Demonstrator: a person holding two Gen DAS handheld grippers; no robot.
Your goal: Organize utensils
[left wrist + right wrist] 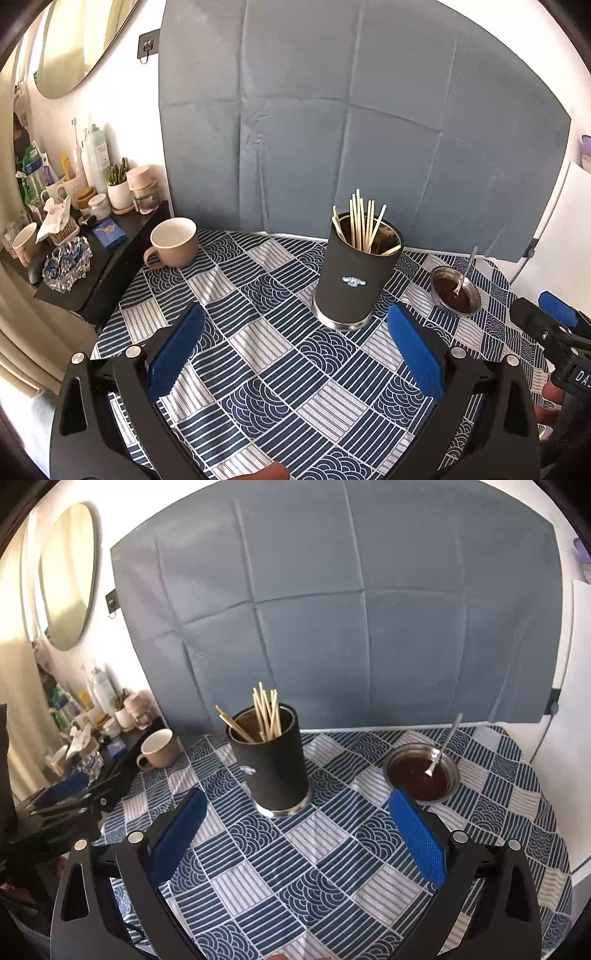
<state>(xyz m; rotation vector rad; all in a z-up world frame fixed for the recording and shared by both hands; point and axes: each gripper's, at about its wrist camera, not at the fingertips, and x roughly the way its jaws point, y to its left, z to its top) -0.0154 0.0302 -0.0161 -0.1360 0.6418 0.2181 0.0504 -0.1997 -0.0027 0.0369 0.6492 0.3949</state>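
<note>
Spoon point(445, 744) stood bowl-down in dark sauce, handle leaning up and back over the far rim of small metal dish point(422, 775); likely left there after stirring, so propped by the rim rather than laid flat. Only loose utensil in sight, so judged the piece to be put away.

Dish sat on the table's right side, just ahead of the right gripper's point(295, 834) right-hand pad.

Black holder point(271, 766) stood upright near mid-table, left of the dish and apart from it. Already carried a bundle of chopsticks point(264, 716), fanned against the inner wall, some tilted left. Room left inside at the right, judged enough for a spoon handle. Probable destination.

Beige mug point(173, 242) empty at the far left edge of the checked tablecloth point(332, 878), handle toward camera; no part in the job evident.

Right gripper: jaws spread wide, nothing between them, hovering low over the cloth, aimed between holder and dish. Placement suited a short reach to the spoon handle.

Left gripper point(295, 354): jaws likewise spread and empty, pointed at the holder; possibly ready to steady it.

Sauce on the spoon bowl judged a drip risk over the cloth during transfer. Thin, slanted handle would call for a careful pinch.

Grey backdrop point(332, 609) behind; cluttered side shelf point(74, 266) at left.
</note>
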